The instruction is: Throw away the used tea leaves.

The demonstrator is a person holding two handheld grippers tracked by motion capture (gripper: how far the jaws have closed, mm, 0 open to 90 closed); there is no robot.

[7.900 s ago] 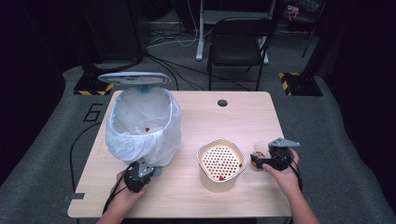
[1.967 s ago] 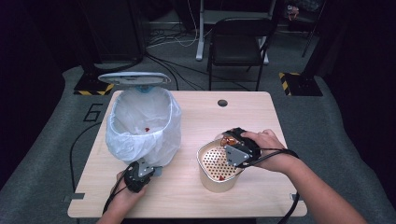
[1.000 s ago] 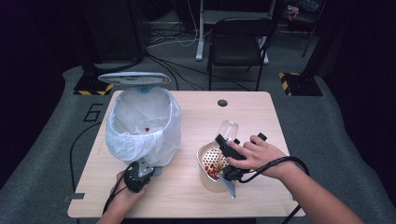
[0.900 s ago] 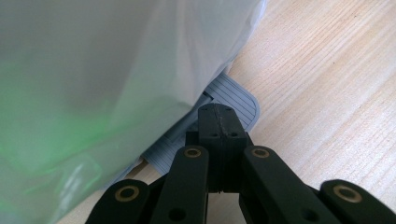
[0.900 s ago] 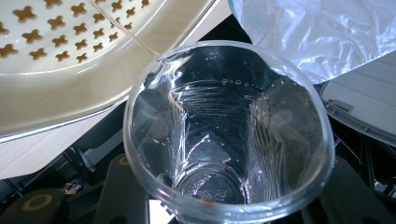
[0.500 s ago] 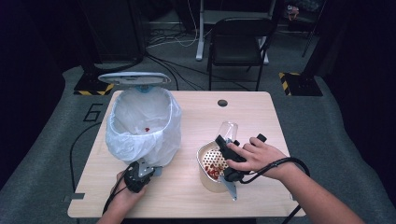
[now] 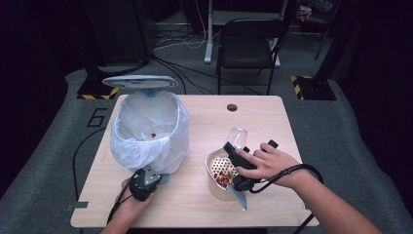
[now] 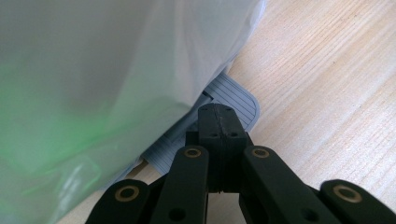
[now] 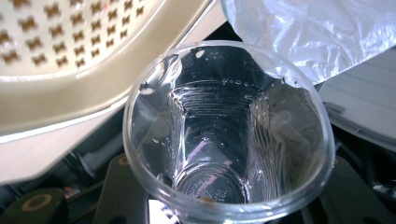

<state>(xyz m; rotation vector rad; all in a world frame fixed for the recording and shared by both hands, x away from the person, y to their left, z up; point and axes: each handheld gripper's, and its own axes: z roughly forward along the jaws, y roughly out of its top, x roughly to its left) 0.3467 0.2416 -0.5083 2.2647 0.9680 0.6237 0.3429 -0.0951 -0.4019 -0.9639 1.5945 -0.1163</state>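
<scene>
Clear plastic cup (image 7: 236, 138) sits clamped between the right gripper (image 7: 234, 157) jaws, tilted over the beige perforated colander (image 7: 220, 171), mouth toward eleven o'clock; left gripper (image 7: 146, 176), fully closed, presses the grey ribbed pedal (image 8: 219, 114) under the bag-lined bin (image 7: 148, 126) on the counter (image 7: 195, 195)

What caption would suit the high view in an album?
Right gripper tips a clear plastic cup over a beige strainer bowl beside a bag-lined bin.
</scene>
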